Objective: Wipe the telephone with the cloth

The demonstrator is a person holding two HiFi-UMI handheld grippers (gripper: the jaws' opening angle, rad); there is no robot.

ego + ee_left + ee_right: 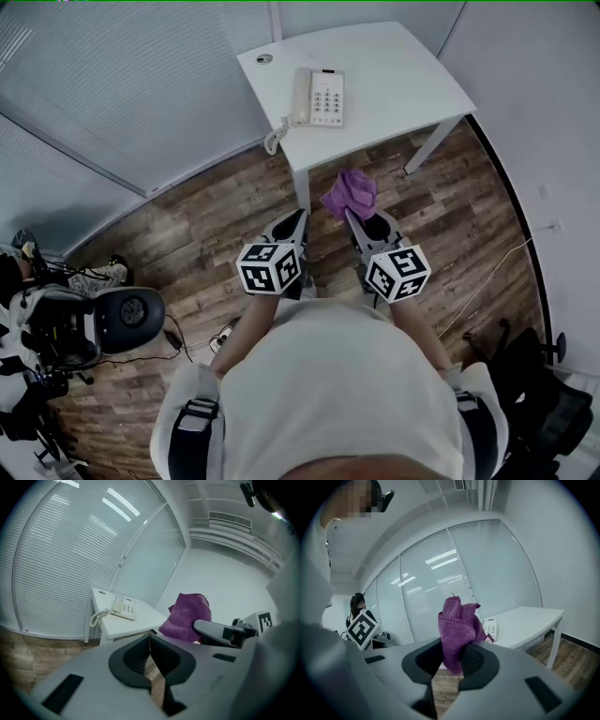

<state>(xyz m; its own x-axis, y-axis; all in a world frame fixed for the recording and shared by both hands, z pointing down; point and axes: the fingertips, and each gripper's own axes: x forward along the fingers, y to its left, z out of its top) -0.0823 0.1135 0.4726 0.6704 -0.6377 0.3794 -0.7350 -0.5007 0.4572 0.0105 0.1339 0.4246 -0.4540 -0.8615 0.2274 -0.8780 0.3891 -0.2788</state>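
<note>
A cream telephone (317, 97) with a coiled cord lies on a white table (394, 75) ahead of me; it also shows small in the left gripper view (123, 607) and behind the cloth in the right gripper view (491, 629). My right gripper (356, 214) is shut on a bunched purple cloth (350, 192), which sticks up from its jaws (457, 634). My left gripper (298, 221) is shut with nothing in it, its pads meeting (150, 654). Both grippers hang over the wooden floor, short of the table's near edge. From the left gripper view, the cloth (185, 616) sits to the right.
Glass walls with blinds (122, 84) run along the left. A black office chair (127, 319) and cables stand on the floor at left. A seated person (357, 609) shows far left in the right gripper view. A white wall (553, 141) bounds the right side.
</note>
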